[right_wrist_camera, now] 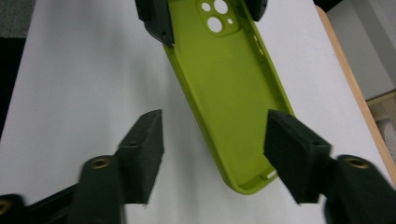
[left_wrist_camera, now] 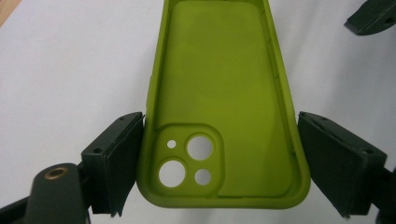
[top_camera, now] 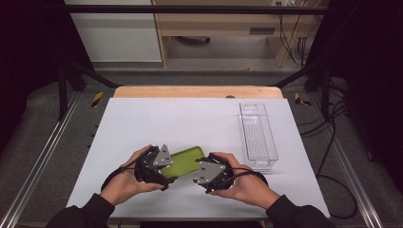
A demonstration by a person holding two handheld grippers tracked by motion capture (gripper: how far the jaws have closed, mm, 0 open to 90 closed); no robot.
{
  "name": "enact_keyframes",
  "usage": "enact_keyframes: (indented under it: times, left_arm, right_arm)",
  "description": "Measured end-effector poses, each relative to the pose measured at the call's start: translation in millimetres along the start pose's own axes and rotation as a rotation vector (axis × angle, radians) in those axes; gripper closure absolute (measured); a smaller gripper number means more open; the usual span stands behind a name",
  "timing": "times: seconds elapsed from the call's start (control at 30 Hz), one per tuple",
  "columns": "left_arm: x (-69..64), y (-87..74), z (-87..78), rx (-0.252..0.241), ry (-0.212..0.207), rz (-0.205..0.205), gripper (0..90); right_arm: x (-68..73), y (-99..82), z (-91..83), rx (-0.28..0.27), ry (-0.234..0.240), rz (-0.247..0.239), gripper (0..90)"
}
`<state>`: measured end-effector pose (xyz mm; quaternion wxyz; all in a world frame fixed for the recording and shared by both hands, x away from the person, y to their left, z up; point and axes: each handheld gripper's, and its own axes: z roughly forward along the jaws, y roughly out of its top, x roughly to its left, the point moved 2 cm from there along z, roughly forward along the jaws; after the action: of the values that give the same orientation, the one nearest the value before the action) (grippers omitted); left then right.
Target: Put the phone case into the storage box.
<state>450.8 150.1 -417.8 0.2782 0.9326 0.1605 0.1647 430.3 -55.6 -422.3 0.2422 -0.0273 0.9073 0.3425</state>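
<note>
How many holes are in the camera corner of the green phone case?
4, in the green phone case: a small hole and a big one on top, a big one and a small one below.

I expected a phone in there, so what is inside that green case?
Nothing: the green phone case lies open side up, showing its bare inner lining and the camera cut-outs, with white table visible through the holes. The table beneath the rest is covered.

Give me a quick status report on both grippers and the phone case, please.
Left hand-held gripper clamped across camera end of green phone case. Right hand-held gripper jaws astride its other end, not yet pressing. Clear bin off to the side, nothing in the way.
</note>
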Motion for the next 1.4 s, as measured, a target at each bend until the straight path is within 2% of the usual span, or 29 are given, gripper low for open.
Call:
enact_keyframes:
  times: [0.17, 0.27, 0.53, 0.73, 0.97, 1.0, 1.4]
  left_arm:
    - [-1.8, 0.7, -0.5, -0.003, -0.006, 0.0, 16.4]
    - [-3.4, 1.2, -1.1, -0.006, -0.009, 0.002, 16.4]
    - [-5.1, 2.8, 0.2, -0.002, -0.02, -0.003, 16.4]
    - [-7.1, 5.1, 3.1, 0.008, -0.03, -0.002, 16.4]
    - [-8.5, 7.3, 4.2, 0.012, -0.039, 0.004, 16.4]
    - [-8.7, 7.6, 4.3, 0.013, -0.039, 0.004, 16.4]
    - [-11.5, 10.9, 3.8, 0.014, -0.054, 0.009, 16.4]
  right_arm:
    - [4.7, 3.7, 5.8, 0.018, 0.018, -0.031, 53.4]
    - [7.5, 6.1, 9.8, 0.02, 0.024, -0.041, 58.1]
    - [15.8, 10.9, 19.4, 0.061, 0.047, -0.11, 68.7]
    - [16.8, 15.0, 23.2, 0.067, 0.042, -0.165, 72.9]
    - [19.6, 17.9, 23.8, 0.07, 0.058, -0.191, 76.3]
    - [19.1, 18.0, 23.7, 0.072, 0.059, -0.208, 76.6]
    - [23.6, 20.6, 25.3, 0.084, 0.064, -0.241, 78.3]
